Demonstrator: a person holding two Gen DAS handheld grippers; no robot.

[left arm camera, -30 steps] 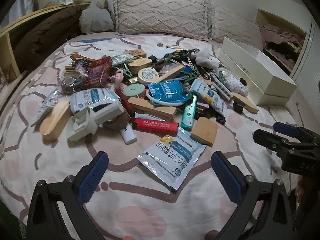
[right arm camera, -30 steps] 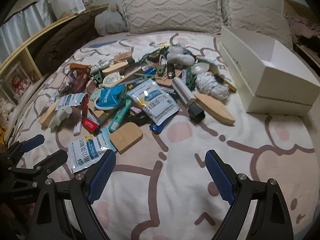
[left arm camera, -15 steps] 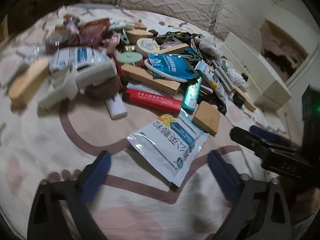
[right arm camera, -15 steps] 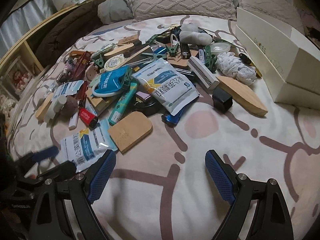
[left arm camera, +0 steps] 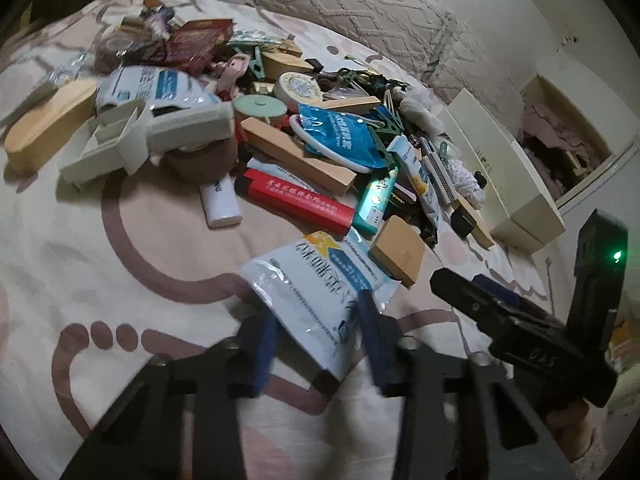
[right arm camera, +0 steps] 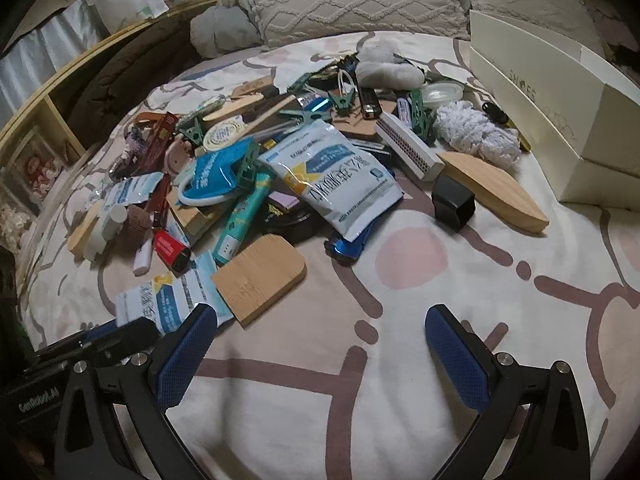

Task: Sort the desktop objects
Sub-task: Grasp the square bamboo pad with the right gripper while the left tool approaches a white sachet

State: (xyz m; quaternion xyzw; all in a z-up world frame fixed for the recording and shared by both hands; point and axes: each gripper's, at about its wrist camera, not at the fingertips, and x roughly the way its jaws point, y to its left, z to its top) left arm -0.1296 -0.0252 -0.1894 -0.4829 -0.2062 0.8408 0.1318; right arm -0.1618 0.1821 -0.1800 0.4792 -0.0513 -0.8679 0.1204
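Left wrist view. Closing just finished on the left gripper (left arm camera: 316,306): wide apart a moment ago, now drawn in and clamped on the near end of the flat white-and-blue foil sachet (left arm camera: 316,272). Seems pinched from both long edges, with the rest fanning out ahead of the jaws and lying on the cream bed cover with brown footprint pattern (left arm camera: 120,280). Not lifted yet, judging by how flat it sits. Just beyond the right jaw, touching the sachet's far corner: a rounded rectangular bamboo block (left arm camera: 398,254). Further ahead, the long red lighter (left arm camera: 298,202) and the rest of the heap.

Right wrist view. Opened a little further just now, the right gripper (right arm camera: 320,312), with jaws as far apart as seen here and nothing between them but bare bed cover. Off the left jaw, the same sachet, with the left gripper's dark body on its near end. Far ahead and to the right of the jaws, the open cream cardboard shoe box (right arm camera: 560,92).

Meaning for the sort: first item probably secured, ready for lifting clear of the bamboo block and carrying off, likely to the box.
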